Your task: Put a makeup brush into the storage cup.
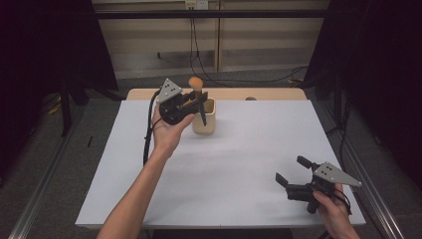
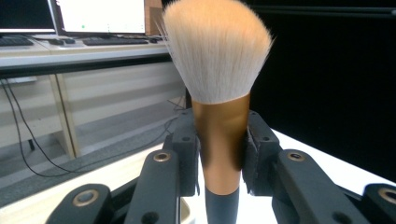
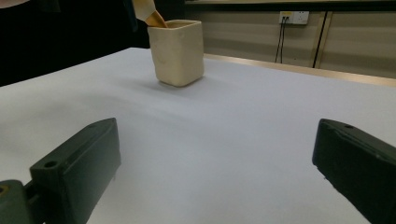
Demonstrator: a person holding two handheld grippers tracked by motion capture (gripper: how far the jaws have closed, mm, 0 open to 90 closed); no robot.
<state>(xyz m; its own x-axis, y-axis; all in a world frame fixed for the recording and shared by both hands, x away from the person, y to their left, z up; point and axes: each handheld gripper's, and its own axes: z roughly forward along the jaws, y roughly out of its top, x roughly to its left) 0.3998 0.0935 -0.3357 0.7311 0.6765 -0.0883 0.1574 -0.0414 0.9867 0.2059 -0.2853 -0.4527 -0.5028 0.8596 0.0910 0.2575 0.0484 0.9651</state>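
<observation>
The left gripper (image 1: pixel 196 104) holds the brush (image 2: pixel 218 93) upright, its jaws pinching the copper ferrule from both sides, bristles standing above them and the dark handle running down below. The brush stands in the cup (image 1: pixel 204 117) near the far edge of the white desk (image 1: pixel 234 164). The right gripper (image 1: pixel 291 172) hangs low over the near right corner, well apart from the cup, jaws spread with nothing between them. Beyond the desk, cables trail across the floor below a pale wall with a socket.
</observation>
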